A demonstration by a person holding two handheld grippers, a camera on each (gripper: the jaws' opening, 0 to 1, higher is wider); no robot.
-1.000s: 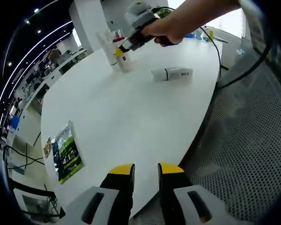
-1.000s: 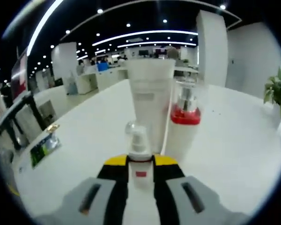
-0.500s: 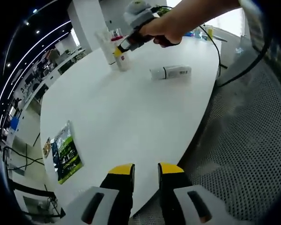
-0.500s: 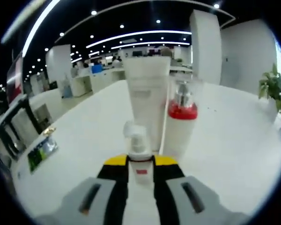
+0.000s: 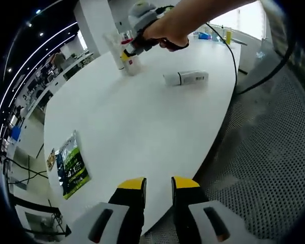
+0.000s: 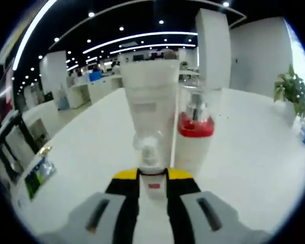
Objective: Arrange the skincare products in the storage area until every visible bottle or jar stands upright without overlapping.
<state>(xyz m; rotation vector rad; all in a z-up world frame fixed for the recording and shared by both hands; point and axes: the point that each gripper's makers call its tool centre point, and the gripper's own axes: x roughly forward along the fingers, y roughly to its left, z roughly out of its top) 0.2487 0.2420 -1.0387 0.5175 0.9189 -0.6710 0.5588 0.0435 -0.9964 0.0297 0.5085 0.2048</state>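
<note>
in the left gripper view, a green-and-black leaflet (image 5: 71, 165) lay at the lower left of the frame, near the edge of the round white table (image 5: 142, 122). at the bottom centre the left gripper (image 5: 158, 184) hung just past the table edge, its yellow-tipped jaws spread a little with nothing between them. toward the upper middle stood a small cluster – a tall white tube (image 5: 113, 48) and a red-collared pump bottle (image 5: 126, 40) side by side, upright – and the right gripper (image 5: 126, 52), carried in a person's hand (image 5: 162, 34), was up against that cluster. to the right of it, apart from the cluster, a white bottle (image 5: 186, 78) lay on its side on the table.

in the right gripper view, the leaflet (image 6: 38, 175) showed at the lower left. at bottom centre the right gripper (image 6: 152, 175) was pinched on a small clear-capped bottle (image 6: 151, 162), held upright between the jaws. directly behind it rose the tall white tube (image 6: 150, 109), and just right of that the red-collared pump bottle (image 6: 195, 134); the held bottle looked very near the tube, though whether it touched could not be told.

the step in hand seemed to be setting the small bottle down upright in front of the group. the next move likely called for lowering it to the table with a clear gap from the tube, then opening the jaws gently – after that the lying bottle would need standing up.
</note>
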